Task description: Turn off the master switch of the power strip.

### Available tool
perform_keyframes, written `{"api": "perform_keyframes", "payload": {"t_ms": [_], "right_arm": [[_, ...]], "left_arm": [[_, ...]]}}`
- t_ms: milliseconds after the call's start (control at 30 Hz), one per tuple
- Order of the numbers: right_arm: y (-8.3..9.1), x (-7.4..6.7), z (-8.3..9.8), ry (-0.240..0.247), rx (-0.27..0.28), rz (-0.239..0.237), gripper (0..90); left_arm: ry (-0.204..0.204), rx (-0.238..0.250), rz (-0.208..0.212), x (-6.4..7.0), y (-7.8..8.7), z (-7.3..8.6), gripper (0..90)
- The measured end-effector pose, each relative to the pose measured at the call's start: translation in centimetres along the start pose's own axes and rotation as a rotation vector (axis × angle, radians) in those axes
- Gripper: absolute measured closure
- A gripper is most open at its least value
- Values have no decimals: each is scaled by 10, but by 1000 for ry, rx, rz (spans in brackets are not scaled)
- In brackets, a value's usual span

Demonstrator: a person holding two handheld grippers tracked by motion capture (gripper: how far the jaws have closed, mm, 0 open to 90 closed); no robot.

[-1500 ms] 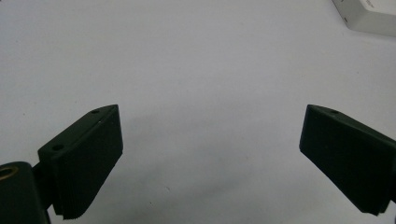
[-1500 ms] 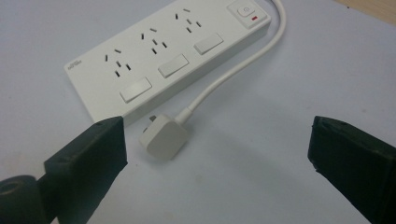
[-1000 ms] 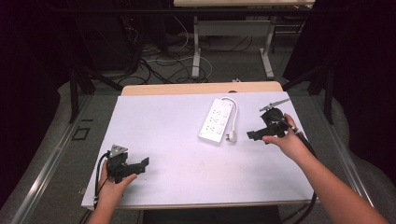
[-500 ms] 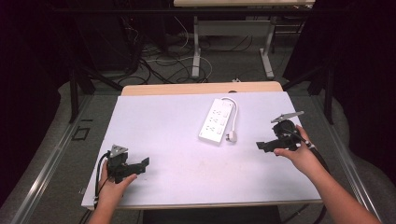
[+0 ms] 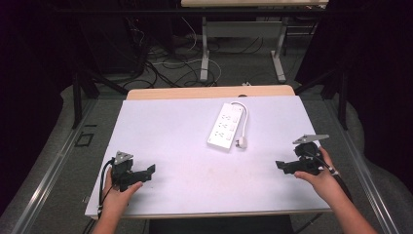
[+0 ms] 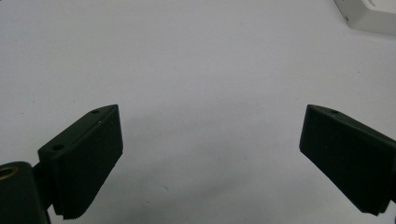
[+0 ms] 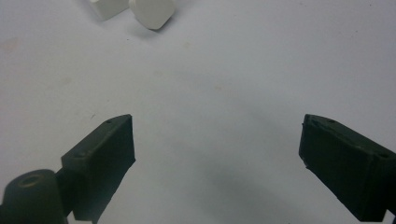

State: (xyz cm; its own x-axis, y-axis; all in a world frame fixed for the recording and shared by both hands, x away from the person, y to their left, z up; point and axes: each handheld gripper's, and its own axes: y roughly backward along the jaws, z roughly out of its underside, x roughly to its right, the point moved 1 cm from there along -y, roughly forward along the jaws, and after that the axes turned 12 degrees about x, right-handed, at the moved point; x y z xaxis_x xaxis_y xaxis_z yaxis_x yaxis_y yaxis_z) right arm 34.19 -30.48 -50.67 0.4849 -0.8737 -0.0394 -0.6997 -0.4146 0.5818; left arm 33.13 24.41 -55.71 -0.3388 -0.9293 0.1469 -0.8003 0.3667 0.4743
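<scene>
Counting what lies on the table [image 5: 160, 126] gives one white power strip [image 5: 225, 126], with one short white cable looping from its far end round to one white plug [image 5: 240, 143] that rests just beside its near corner. Two grippers are in hand, one at each near corner of the tabletop: the left gripper [image 5: 147, 171] at the near left, the right gripper [image 5: 281, 165] at the near right, both well apart from the strip, which sits between them and farther back, right of centre. Each is a black, blocky tool with a grey three-cornered plate on top and a dark cable trailing from it. In the left gripper view the two jaws stand wide apart with bare table between them, and a corner of the strip [image 6: 369, 14] shows at the upper right. In the right gripper view the jaws are likewise spread wide and hold nothing; the plug [image 7: 152, 11], rounded and smooth, lies ahead at the top edge beside a corner of the strip. The jaw pads are flat wedges with fine ribbing on their inner faces. The tabletop is a matt, pale sheet with faint scuffs, and a strip of light wood shows along its far edge. No containers stand on it.
</scene>
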Motion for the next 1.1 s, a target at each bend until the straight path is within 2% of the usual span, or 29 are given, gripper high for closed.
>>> {"api": "perform_keyframes", "payload": {"t_ms": [300,533,833,1100], "right_arm": [[10,5,23,-61,64,45,100],[10,9,43,-103,97,73,101],[8,13,59,-132,91,102,116],[8,13,66,-122,81,118,126]], "left_arm": [[2,10,-2,1,0,0,60],[3,11,-3,1,0,0,60],[1,14,-1,1,-1,1,60],[4,14,-3,1,-1,0,61]]}}
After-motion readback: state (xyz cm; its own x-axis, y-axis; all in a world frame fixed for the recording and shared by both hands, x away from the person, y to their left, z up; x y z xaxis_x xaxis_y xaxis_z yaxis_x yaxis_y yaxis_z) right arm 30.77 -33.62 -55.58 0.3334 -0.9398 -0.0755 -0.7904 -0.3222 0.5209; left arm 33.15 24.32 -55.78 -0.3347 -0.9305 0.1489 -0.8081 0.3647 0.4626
